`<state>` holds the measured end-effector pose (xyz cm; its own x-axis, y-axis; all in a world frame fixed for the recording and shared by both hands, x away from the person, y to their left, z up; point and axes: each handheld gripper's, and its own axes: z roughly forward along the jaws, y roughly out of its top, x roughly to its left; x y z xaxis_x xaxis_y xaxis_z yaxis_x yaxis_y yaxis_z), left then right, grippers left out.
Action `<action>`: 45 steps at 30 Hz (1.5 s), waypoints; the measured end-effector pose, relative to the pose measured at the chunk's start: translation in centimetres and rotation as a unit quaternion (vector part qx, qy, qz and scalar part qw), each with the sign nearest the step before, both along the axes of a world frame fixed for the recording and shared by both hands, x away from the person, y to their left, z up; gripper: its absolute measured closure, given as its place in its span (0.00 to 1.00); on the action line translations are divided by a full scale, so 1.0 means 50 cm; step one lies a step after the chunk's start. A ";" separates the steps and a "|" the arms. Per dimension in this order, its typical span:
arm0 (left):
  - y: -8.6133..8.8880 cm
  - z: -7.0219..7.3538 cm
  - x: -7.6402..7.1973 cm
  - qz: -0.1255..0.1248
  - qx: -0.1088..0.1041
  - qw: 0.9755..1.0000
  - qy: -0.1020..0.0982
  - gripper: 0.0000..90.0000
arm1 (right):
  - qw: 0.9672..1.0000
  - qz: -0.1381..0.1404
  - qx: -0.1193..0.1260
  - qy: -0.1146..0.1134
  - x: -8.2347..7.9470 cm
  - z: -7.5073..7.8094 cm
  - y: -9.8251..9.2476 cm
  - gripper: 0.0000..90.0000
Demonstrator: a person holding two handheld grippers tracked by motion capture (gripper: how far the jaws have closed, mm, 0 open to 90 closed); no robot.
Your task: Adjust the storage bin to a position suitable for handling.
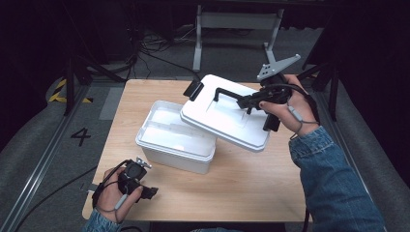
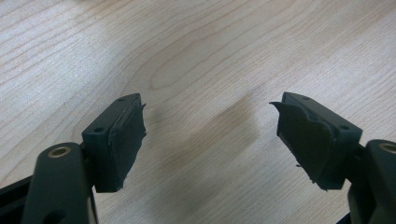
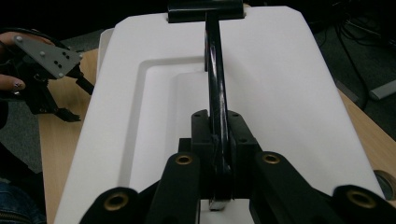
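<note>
Your left gripper [image 1: 147, 192] sits nearest, low at the tabletop's [image 1: 251, 183] near-left corner, jaws spread w/ nothing btwn them but bare wood, so it's idle and parked clear of the work. Ahead and to its right stands the white bin [image 1: 171, 145], open at the top. Your right gripper [image 3: 215, 149] is clamped on the black handle [image 3: 212, 70] of the white lid [image 1: 225, 118], pinching the bar near its closer end; that grip lets the lid hang tilted, its far end w/ the black latch [image 1: 194, 89] raised. The lid's low edge overlaps the bin's right rim; can't tell if they touch. Probably you're lifting it off or setting it on; no telling which. Held by one end of the bar, the lid may swing, so keep that wrist steady.
</note>
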<state>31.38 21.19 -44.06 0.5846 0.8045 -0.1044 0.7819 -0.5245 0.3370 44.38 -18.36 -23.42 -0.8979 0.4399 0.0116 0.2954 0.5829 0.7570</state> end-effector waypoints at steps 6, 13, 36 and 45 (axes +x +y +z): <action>-0.001 0.000 0.000 -0.001 0.001 1.000 0.001 0.27 | 1.000 -0.017 -0.004 0.003 -0.001 -0.004 -0.035 0.94; -0.001 -0.001 0.000 0.000 0.001 1.000 0.002 0.27 | 0.999 -0.038 -0.007 0.001 0.000 -0.009 -0.078 0.94; -0.002 -0.002 0.001 -0.001 0.003 1.000 0.003 0.27 | 0.990 -0.135 -0.021 0.042 0.033 -0.087 -0.230 0.94; -0.001 -0.003 0.001 0.000 0.004 1.000 0.003 0.27 | 0.985 -0.156 -0.042 0.061 0.062 -0.163 -0.264 0.94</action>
